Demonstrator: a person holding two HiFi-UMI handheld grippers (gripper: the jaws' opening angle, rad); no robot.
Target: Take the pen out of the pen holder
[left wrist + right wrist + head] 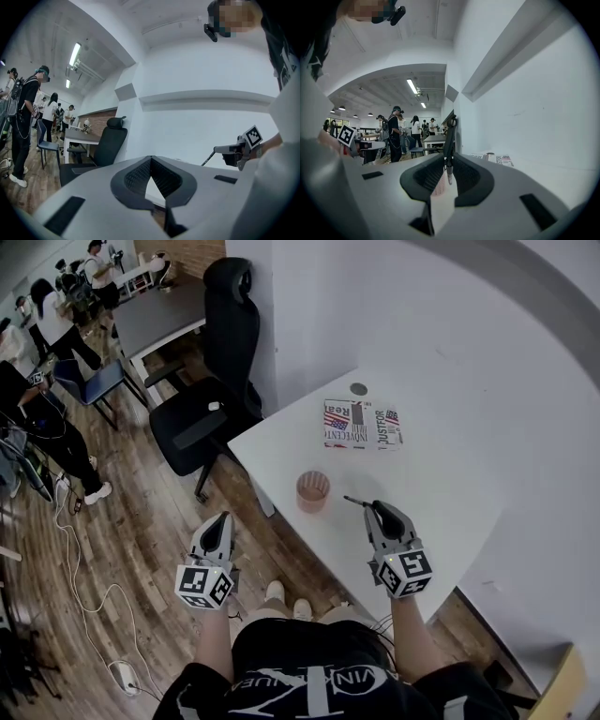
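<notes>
The pen holder [312, 491] is a pink see-through cup standing on the white table [450, 474] near its front edge. It looks empty from above. My right gripper [377, 509] is just right of the cup, shut on a dark pen [354, 501] that sticks out past its tips toward the cup. In the right gripper view the pen [449, 140] stands up between the jaws, with the cup [439, 185] low behind it. My left gripper [219, 521] hangs over the wood floor, left of the table, its jaws together and holding nothing. In the left gripper view its tips [150, 159] meet.
A printed booklet [362, 424] lies further back on the table, with a small dark disc [358, 389] behind it. A black office chair [220, 381] stands at the table's left corner. Cables [94, 615] trail over the floor. Several people stand at desks far left.
</notes>
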